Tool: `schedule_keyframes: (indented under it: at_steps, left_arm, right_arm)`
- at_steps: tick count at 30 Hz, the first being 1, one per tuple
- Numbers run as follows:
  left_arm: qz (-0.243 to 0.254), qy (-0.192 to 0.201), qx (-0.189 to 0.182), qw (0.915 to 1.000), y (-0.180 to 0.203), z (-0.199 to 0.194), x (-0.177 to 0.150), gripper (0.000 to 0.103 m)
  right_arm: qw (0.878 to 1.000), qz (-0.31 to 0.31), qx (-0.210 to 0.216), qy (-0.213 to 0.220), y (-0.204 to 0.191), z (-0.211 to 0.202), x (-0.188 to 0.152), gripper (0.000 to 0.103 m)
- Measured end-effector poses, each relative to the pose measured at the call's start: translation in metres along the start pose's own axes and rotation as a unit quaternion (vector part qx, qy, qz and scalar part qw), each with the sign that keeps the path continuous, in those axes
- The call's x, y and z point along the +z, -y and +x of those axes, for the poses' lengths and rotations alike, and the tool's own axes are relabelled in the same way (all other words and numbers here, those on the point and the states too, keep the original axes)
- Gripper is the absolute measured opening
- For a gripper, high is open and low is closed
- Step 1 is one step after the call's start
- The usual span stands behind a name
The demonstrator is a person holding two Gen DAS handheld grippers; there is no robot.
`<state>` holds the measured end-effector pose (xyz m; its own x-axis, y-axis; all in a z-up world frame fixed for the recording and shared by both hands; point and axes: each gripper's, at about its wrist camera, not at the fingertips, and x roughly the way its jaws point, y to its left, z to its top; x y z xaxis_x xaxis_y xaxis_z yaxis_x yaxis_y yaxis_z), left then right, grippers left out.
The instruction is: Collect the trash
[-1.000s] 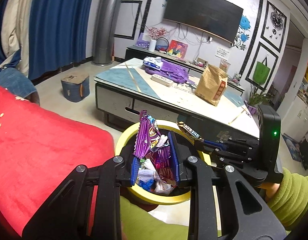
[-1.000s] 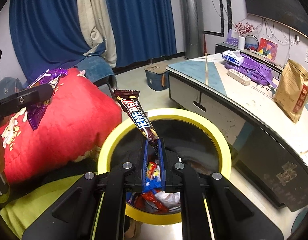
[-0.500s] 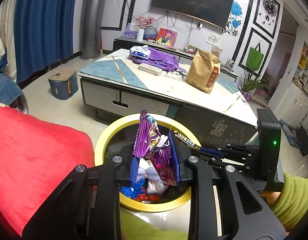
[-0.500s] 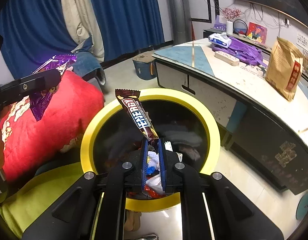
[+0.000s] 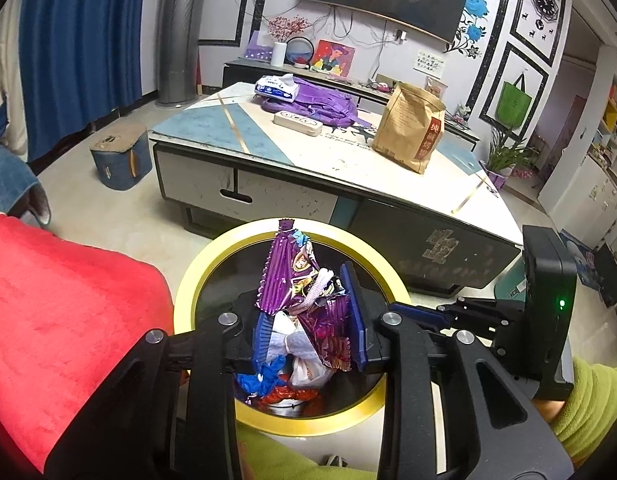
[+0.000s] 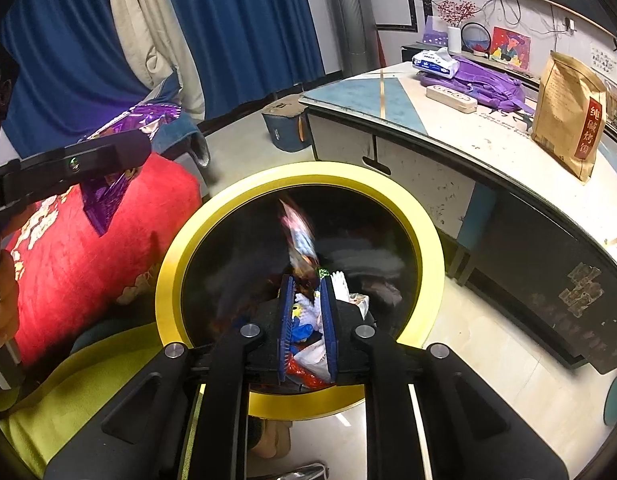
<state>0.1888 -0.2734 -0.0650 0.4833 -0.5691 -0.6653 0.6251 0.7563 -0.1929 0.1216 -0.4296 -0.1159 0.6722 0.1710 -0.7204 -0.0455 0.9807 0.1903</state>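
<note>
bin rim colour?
Yellow; the trash bin rim shows best in the right wrist view.

The brown paper bag standing at the far right of the coffee table carries a red vertical label with the white Chinese characters 纯碱烤馍, clearest in the right wrist view. Printing shows on the tissue pack at the far left of the table, on the white notice on the far wall and on the purple wrapper nearest the camera, but none of it can be read.
</note>
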Motion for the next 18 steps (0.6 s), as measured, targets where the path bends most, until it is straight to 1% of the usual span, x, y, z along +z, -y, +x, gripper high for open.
schedule_keyframes:
  at_steps: [1,2,5,7,9,10,11,12,13,14,15,18]
  left_arm:
    - [-0.003,-0.002,0.000,1.0000,-0.001,0.001,0.000,0.028]
    - [-0.005,-0.004,0.002,1.0000,-0.002,0.002,0.001,0.032]
    - [-0.013,-0.006,0.007,0.9999,-0.005,0.002,0.001,0.047]
    - [-0.015,-0.006,0.009,0.9998,-0.007,0.001,0.001,0.051]
    - [-0.017,-0.006,0.015,0.9997,-0.007,0.000,0.002,0.065]
    - [-0.019,-0.005,0.015,0.9997,-0.008,-0.001,0.002,0.067]
    - [-0.021,-0.005,0.016,0.9996,-0.009,-0.002,0.002,0.072]
    - [-0.022,-0.004,0.018,0.9996,-0.009,-0.003,0.002,0.079]
    - [-0.022,-0.002,0.022,0.9995,-0.009,-0.005,0.001,0.083]
    - [-0.022,-0.001,0.027,0.9994,-0.010,-0.007,0.001,0.089]
    - [-0.023,0.001,0.029,0.9993,-0.010,-0.009,0.001,0.090]
    - [-0.033,0.009,0.039,0.9986,-0.016,-0.019,-0.002,0.092]
  right_arm:
    - [1.000,0.000,0.000,0.000,0.000,0.001,0.000,0.020]
    - [1.000,0.000,0.000,0.000,0.000,0.000,0.000,0.023]
    - [1.000,0.001,-0.003,0.003,0.001,0.000,0.001,0.030]
    - [1.000,0.002,-0.004,0.006,0.002,-0.002,0.001,0.036]
    - [1.000,0.003,-0.005,0.008,0.001,-0.004,-0.001,0.043]
    - [1.000,0.003,-0.004,0.009,0.001,-0.006,-0.001,0.045]
    - [1.000,0.003,-0.004,0.010,0.001,-0.007,-0.002,0.049]
    - [1.000,0.002,-0.004,0.011,0.000,-0.008,-0.002,0.053]
    - [1.000,0.002,-0.004,0.012,-0.001,-0.011,-0.004,0.055]
    - [1.000,0.001,-0.004,0.014,-0.002,-0.012,-0.004,0.059]
    - [1.000,0.001,-0.003,0.016,-0.003,-0.014,-0.004,0.065]
    - [1.000,0.000,-0.005,0.025,-0.007,-0.020,-0.004,0.075]
